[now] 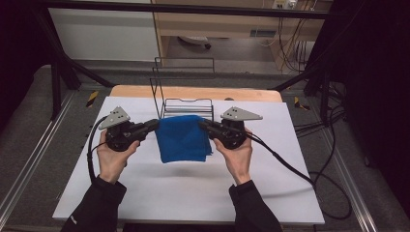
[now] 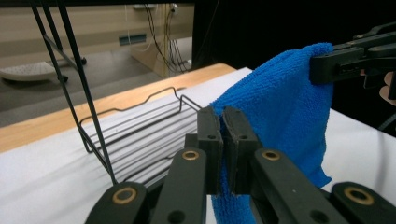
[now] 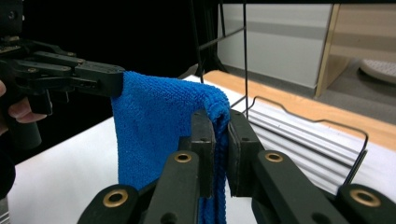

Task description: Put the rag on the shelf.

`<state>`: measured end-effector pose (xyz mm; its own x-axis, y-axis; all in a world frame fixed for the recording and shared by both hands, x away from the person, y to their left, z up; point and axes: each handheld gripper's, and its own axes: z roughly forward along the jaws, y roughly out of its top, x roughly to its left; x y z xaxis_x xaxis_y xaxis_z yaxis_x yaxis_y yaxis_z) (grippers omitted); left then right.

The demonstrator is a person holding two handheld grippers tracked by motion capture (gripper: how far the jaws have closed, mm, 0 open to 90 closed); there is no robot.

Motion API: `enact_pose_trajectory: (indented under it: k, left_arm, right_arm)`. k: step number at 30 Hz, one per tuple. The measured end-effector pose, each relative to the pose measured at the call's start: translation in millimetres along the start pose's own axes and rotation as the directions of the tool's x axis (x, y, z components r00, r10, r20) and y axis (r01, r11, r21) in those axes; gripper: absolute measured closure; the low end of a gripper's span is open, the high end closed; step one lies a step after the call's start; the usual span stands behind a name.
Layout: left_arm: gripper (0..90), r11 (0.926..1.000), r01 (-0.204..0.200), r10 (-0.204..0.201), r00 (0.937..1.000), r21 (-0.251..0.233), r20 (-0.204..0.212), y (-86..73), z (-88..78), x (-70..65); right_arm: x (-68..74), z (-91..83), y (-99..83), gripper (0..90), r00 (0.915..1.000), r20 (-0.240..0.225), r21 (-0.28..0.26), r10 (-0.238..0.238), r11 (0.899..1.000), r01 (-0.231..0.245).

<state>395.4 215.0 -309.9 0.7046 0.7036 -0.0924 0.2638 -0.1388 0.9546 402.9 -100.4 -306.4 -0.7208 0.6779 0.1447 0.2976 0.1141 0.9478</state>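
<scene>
While the left gripper (image 1: 153,124) is clamped on one upper corner of the blue cloth (image 1: 183,139) and the right gripper (image 1: 204,124) is clamped on the other, the folded cloth hangs between them above the white table cover (image 1: 193,193), so the pick-up looks done. Placing it is left, probably in the wire rack (image 1: 186,104) just behind, though that is a guess. The cloth is soft, nubbly microfibre; the rack is thin black rod.
</scene>
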Motion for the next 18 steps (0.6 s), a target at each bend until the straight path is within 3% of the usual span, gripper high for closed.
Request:
enact_pose_trajectory:
  k: [5,13,18]
  left_arm:
    - [86.0,0.9991,-0.01,0.01,1.0,-0.042,-0.001,7.7,0.5,-0.3]
    - [86.0,0.998,-0.026,0.026,0.9996,-0.058,0.01,15.8,4.3,1.8]
    - [86.0,0.9955,-0.031,0.031,0.9995,-0.089,-0.008,24.2,5.2,0.7]
  right_arm:
    - [1.1,-5.4,11.9,83.7,0.9998,0.015,-0.035,-0.014,0.999,0.015]
    - [-0.1,-9.4,20.4,83.7,0.9996,0.02,-0.045,-0.022,0.999,0.023]
    - [-0.4,-11.6,27.3,83.7,0.9989,0.028,-0.065,-0.037,0.997,0.039]
